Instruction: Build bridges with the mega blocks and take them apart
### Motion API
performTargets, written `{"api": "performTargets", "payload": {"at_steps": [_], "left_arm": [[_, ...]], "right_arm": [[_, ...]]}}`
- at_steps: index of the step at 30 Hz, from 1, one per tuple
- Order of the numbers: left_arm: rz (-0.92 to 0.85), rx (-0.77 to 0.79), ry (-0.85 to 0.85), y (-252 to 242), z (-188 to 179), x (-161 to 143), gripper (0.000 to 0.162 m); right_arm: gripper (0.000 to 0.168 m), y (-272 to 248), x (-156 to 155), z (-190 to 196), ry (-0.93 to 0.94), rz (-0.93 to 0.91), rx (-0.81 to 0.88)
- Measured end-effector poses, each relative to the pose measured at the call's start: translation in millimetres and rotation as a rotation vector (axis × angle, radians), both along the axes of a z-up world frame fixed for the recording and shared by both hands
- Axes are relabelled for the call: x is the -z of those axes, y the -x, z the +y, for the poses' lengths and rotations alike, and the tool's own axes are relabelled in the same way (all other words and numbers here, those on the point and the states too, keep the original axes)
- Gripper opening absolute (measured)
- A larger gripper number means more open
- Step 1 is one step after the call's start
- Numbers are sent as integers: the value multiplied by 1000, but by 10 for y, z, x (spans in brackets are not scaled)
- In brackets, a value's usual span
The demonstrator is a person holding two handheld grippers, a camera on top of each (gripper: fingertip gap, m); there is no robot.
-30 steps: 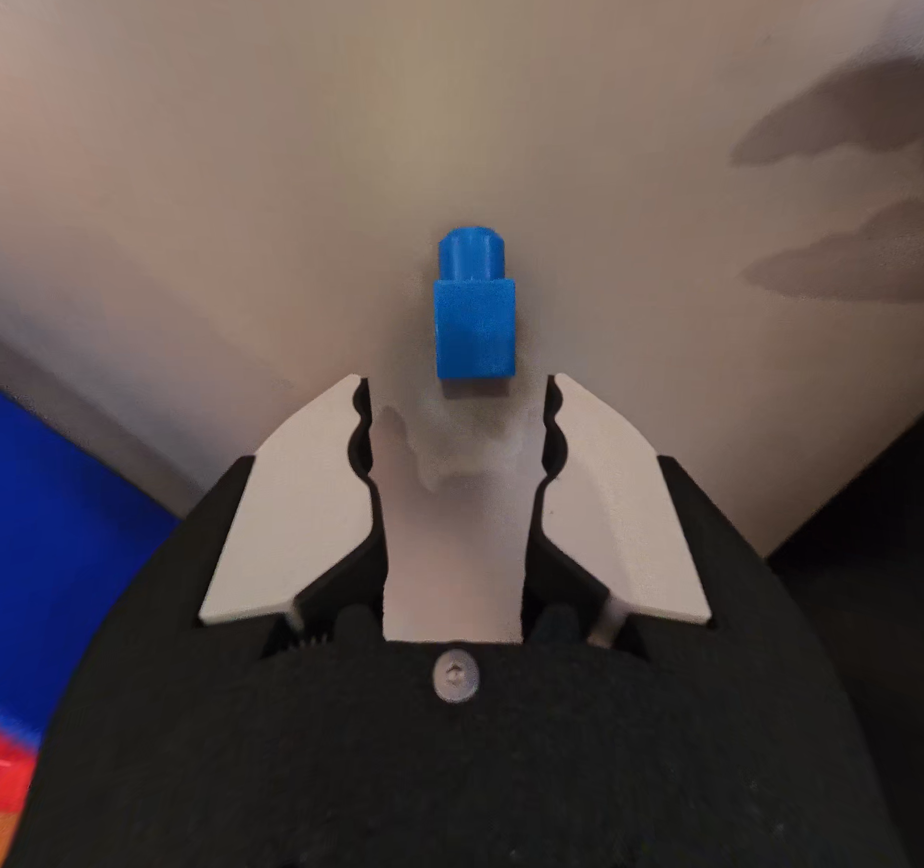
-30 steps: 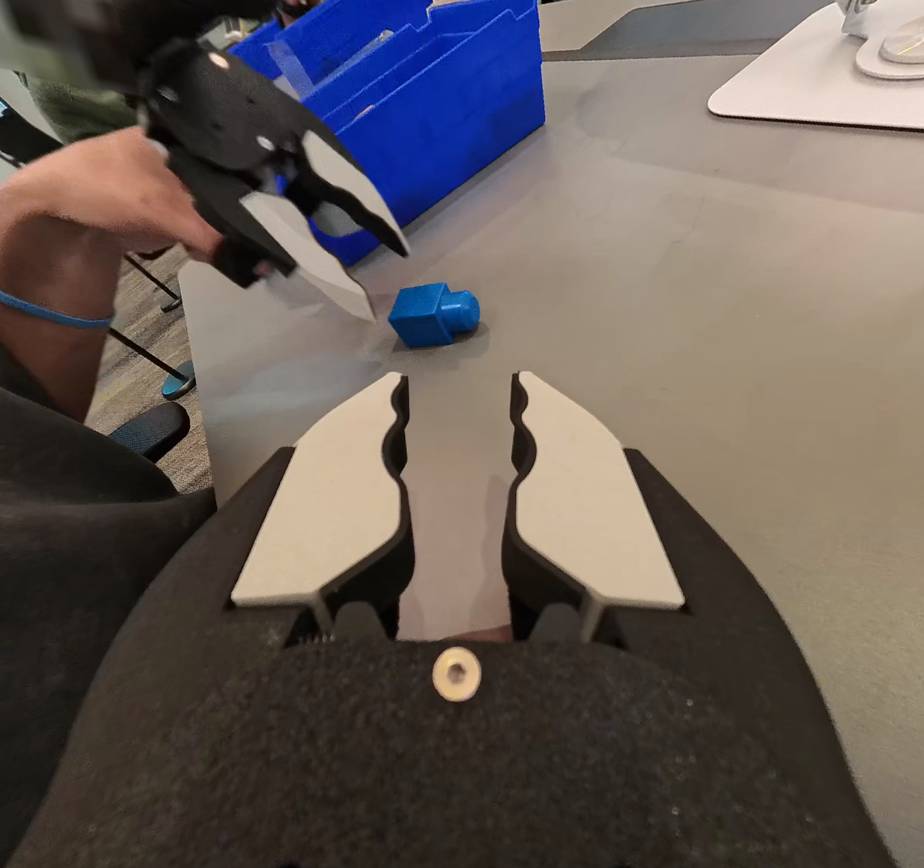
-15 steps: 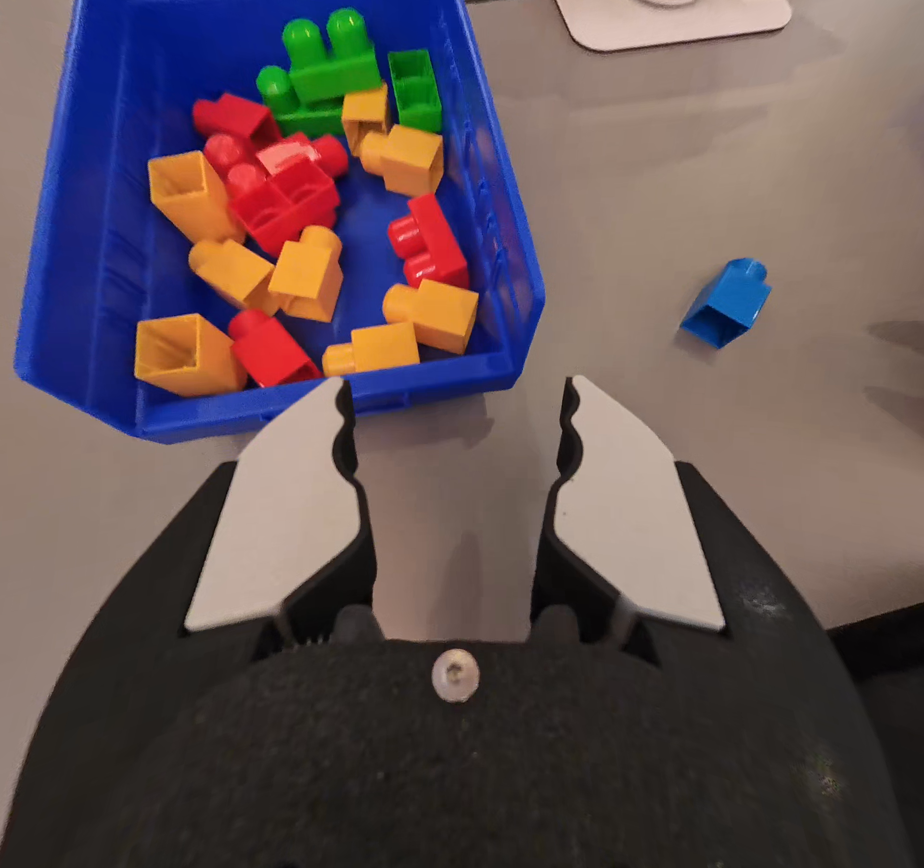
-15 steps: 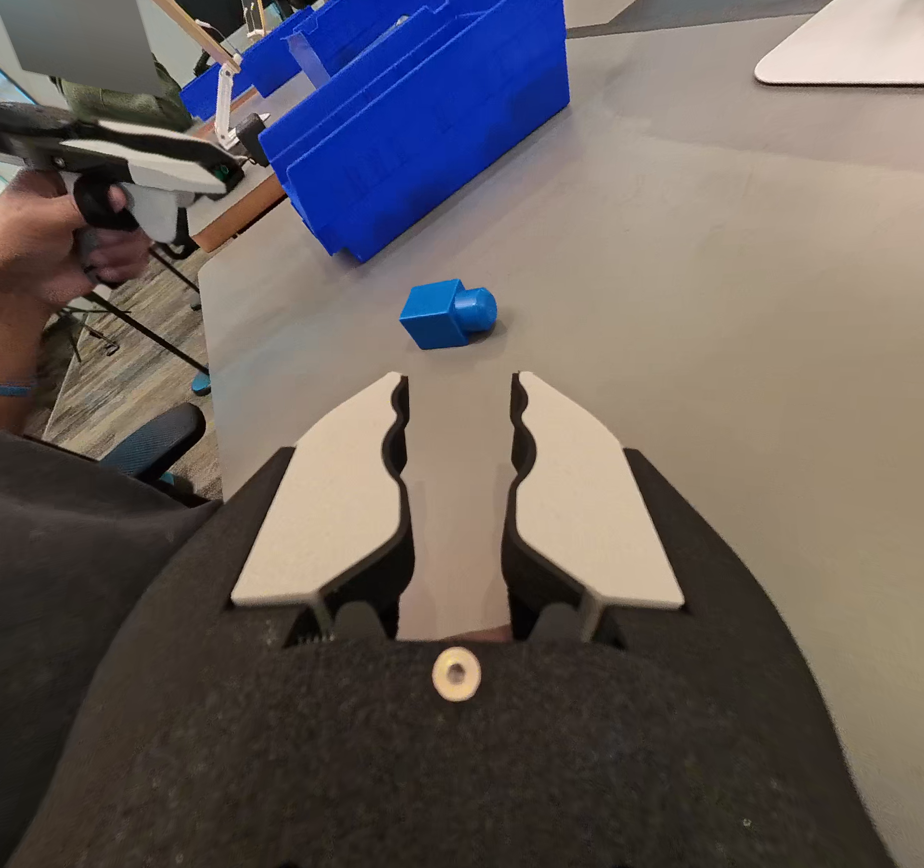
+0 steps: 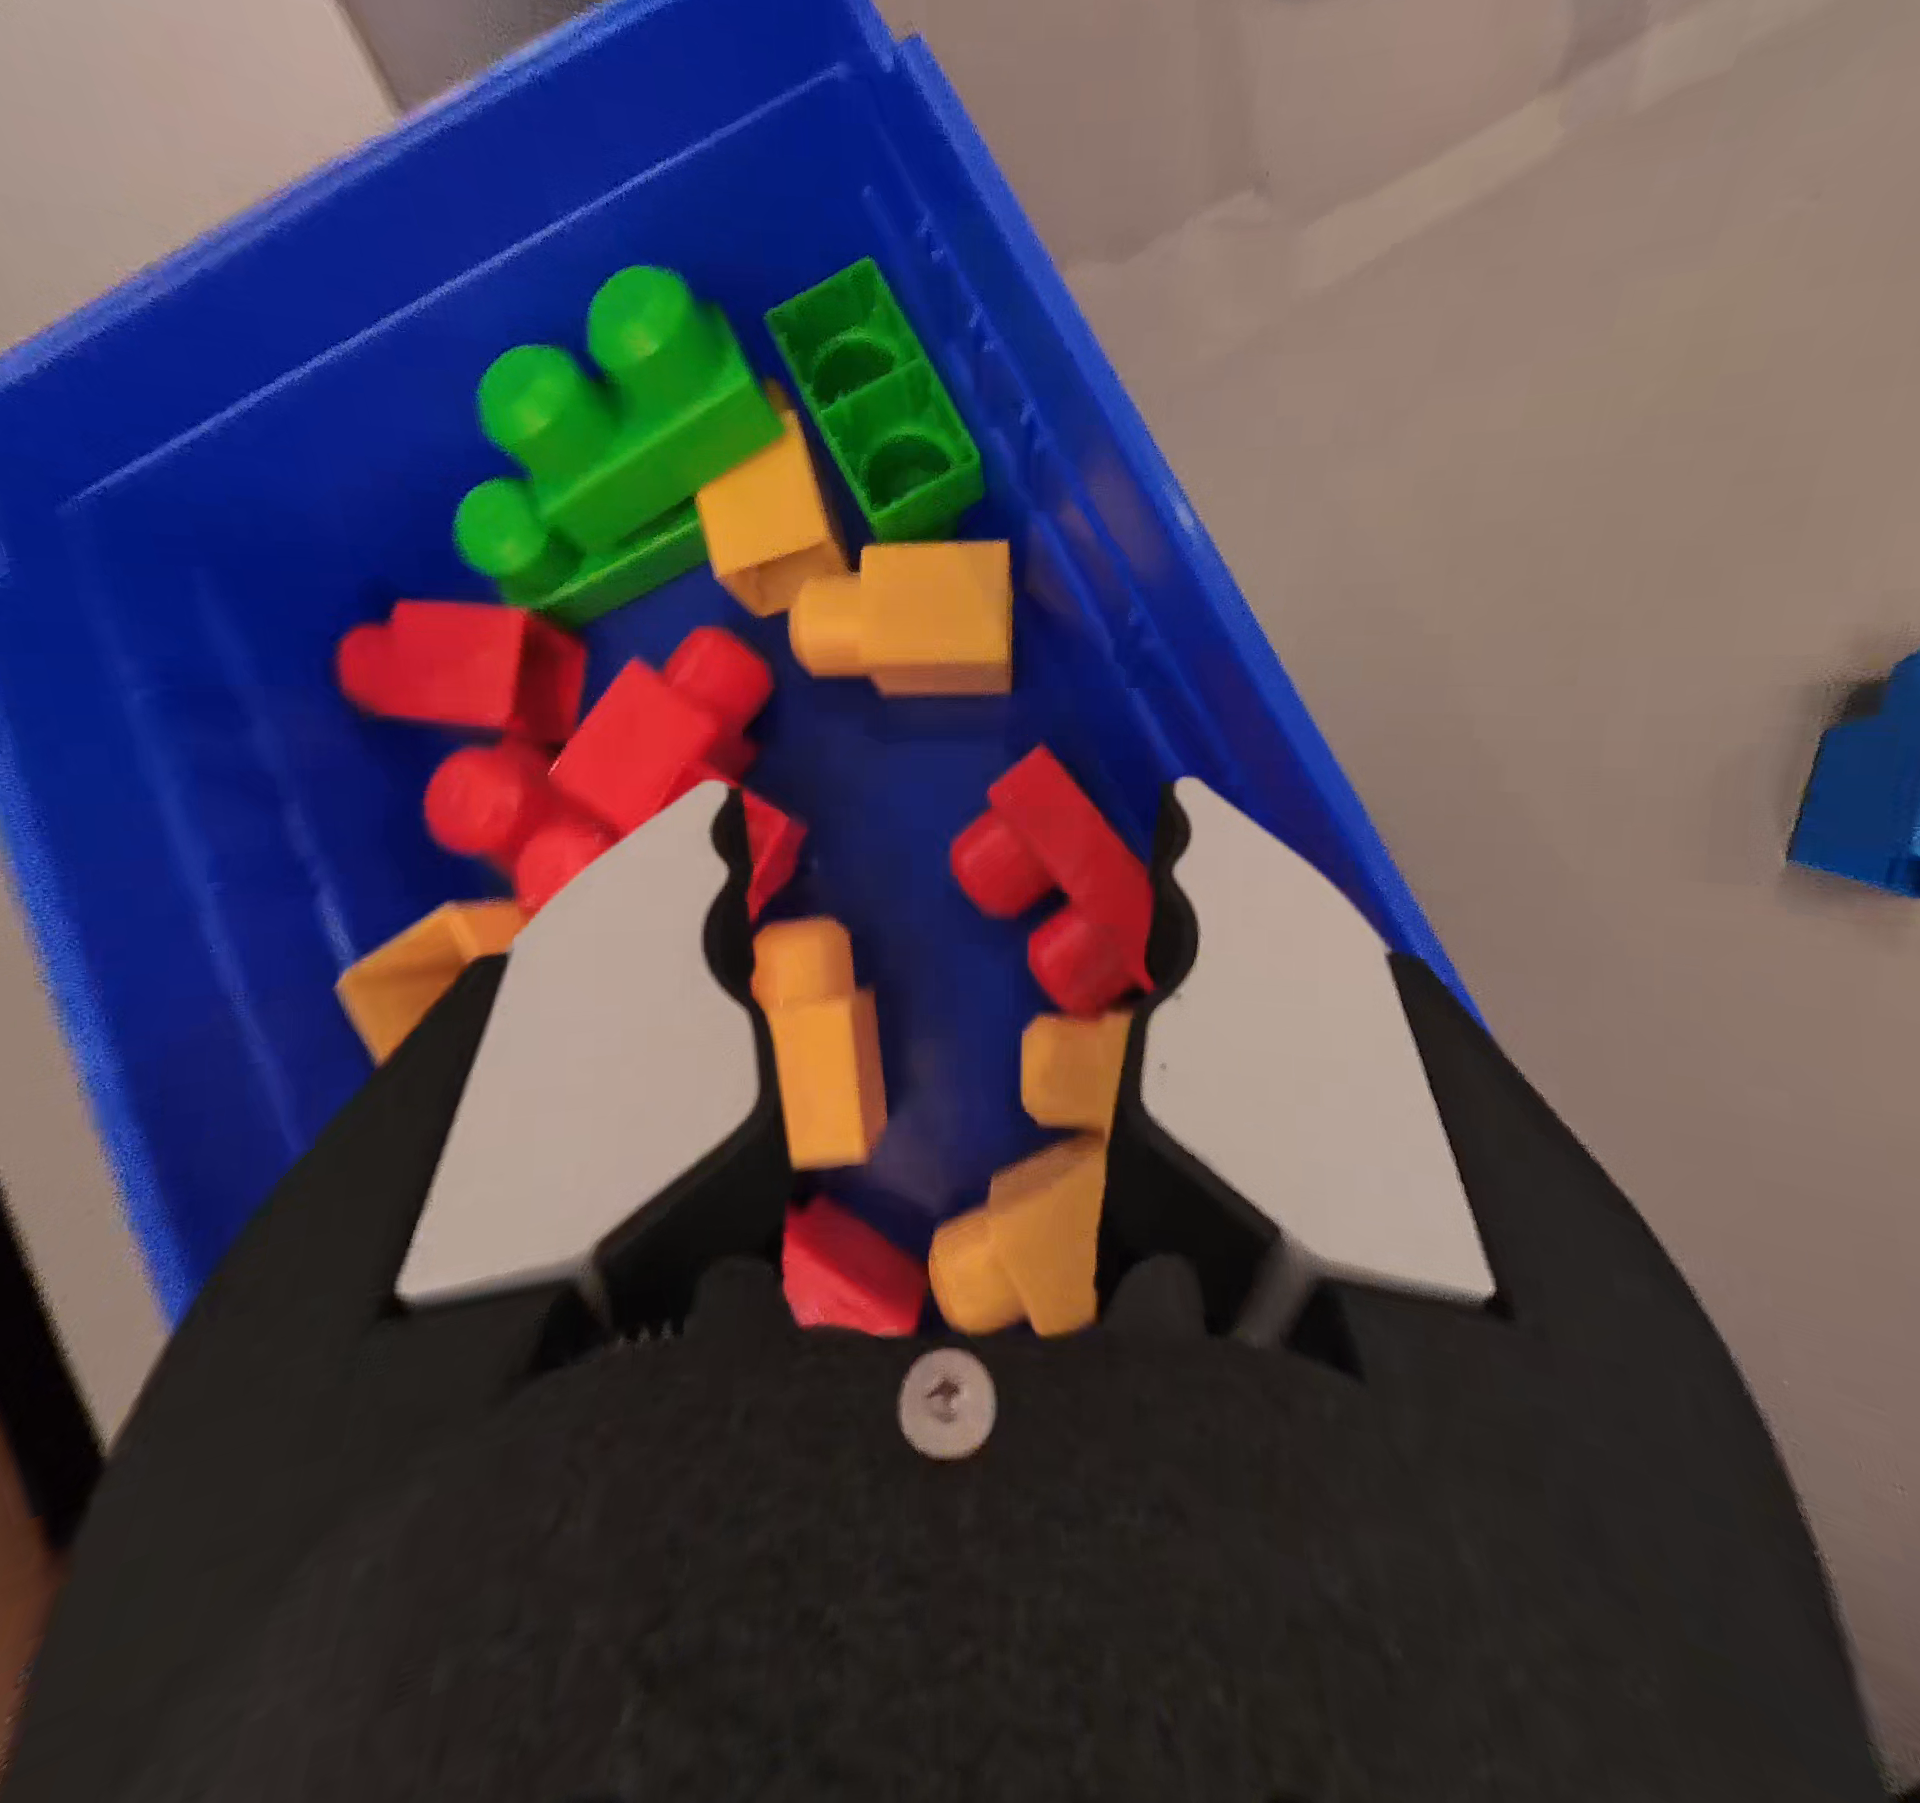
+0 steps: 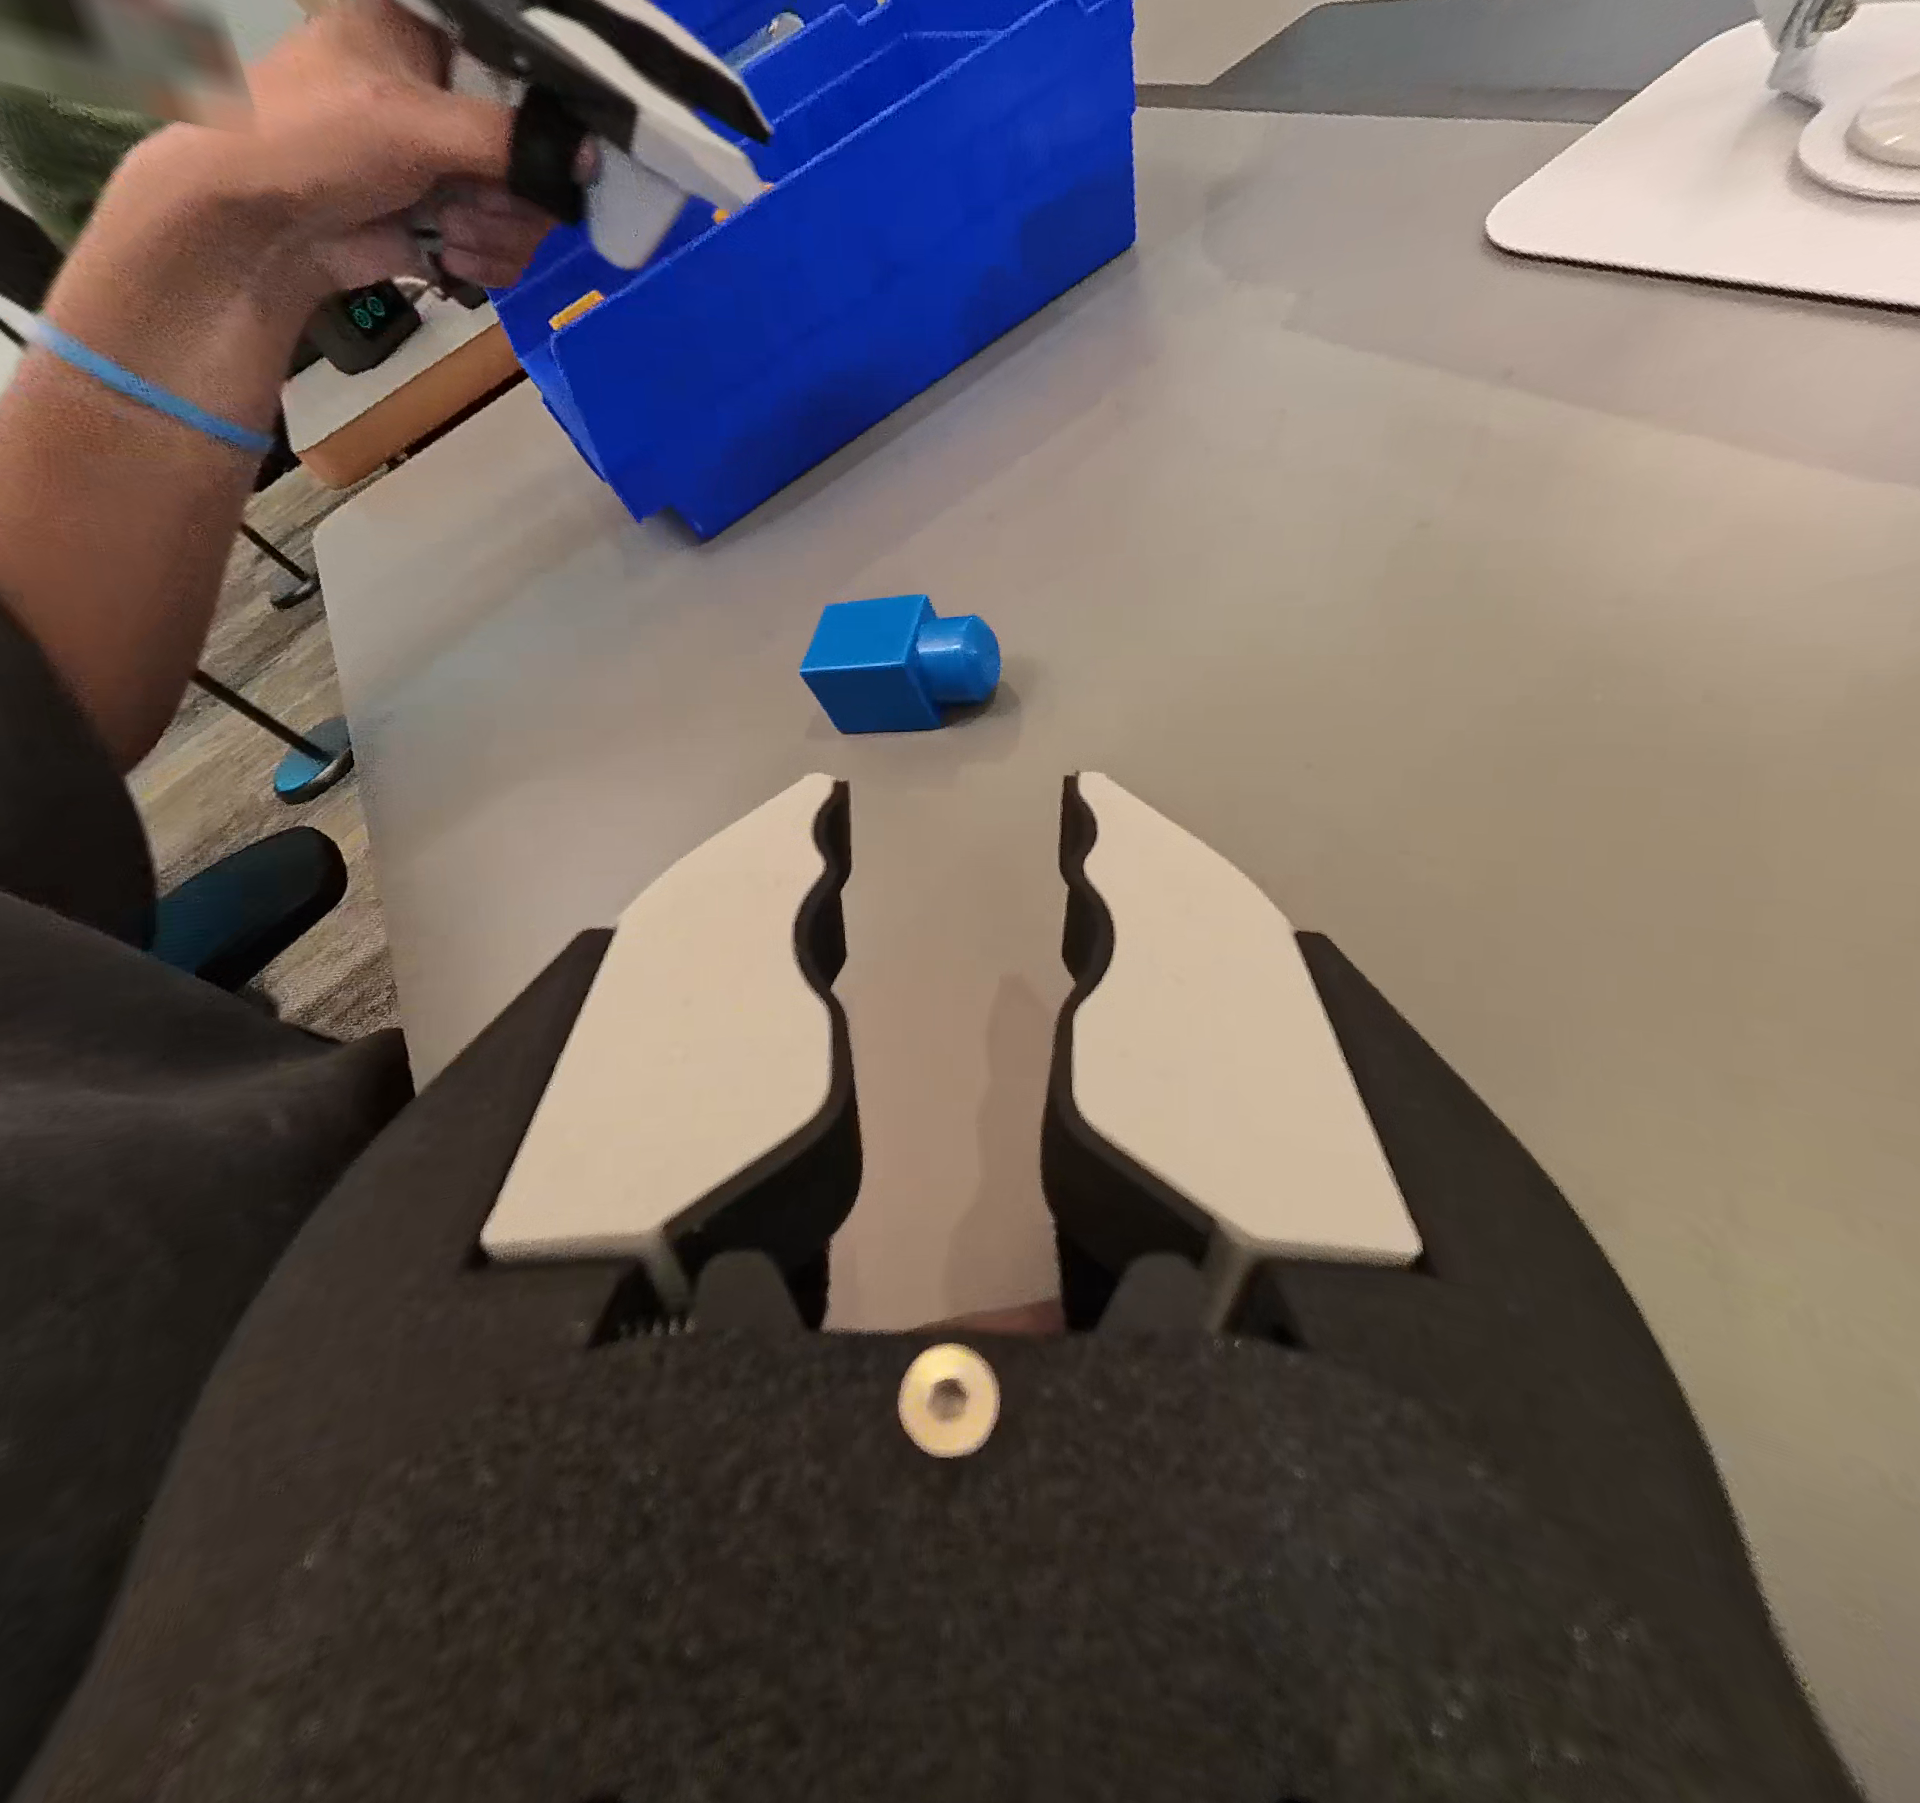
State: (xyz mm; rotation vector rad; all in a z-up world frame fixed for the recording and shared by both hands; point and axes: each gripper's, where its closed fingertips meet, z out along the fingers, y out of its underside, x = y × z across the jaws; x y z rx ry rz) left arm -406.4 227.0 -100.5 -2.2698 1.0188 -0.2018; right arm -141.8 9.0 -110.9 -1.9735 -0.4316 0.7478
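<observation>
Blocks: bin (image 5: 260,465) holds 3 green, roughly 5 red | 1 blue block (image 6: 896,664) on table | both grippers spread, empty

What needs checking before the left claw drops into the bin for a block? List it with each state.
1. Left claw open, nothing held: ok.
2. Left claw over the blue bin: ok.
3. Yellow one-stud block lies in the gap between the fingers, apart from its neighbours: ok.
4. Height of the claw above the blocks: cannot tell.
5. Red block clear of the right-hand finger: not ok, they overlap in the left wrist view.
6. Right claw open, away from the bin, short of the blue block lying on its side on the table: ok.
</observation>
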Motion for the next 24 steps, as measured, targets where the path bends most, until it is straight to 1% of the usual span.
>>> {"api": "performTargets", "payload": {"at_steps": [1,5,8,9,11,13,15,17,18,21,23,24], "left_arm": [[6,19,33,-74,94,74,73],[135,75,107,-187,408,416,74],[194,102,189,-217,493,674,75],[210,106,209,-218,509,750,69],[193,105,252,-236,522,802,66],[199,136,290,-213,464,774,65],[190,172,236,-182,438,633,65],[157,197,183,-141,367,370,65],[134,237,147,-150,283,198,65],[79,412,46,-315,-134,-325,65],[32,580,22,-578,-537,-550,65],[21,667,15,-722,-737,-603,65]], "right_arm": [[38,-17,-4,2,-1,0,7],[38,-73,-2,11,2,-9,26],[38,-110,-6,11,0,-12,38],[38,-120,-4,11,1,-12,41],[38,-142,8,14,5,-11,47],[38,-157,18,17,11,-10,50],[38,-168,11,21,9,-7,52],[38,-174,3,22,9,-2,52],[38,-173,-1,21,8,2,50],[38,-165,6,17,9,16,45],[38,-158,28,15,15,23,41],[38,-154,38,13,19,26,37]]}}
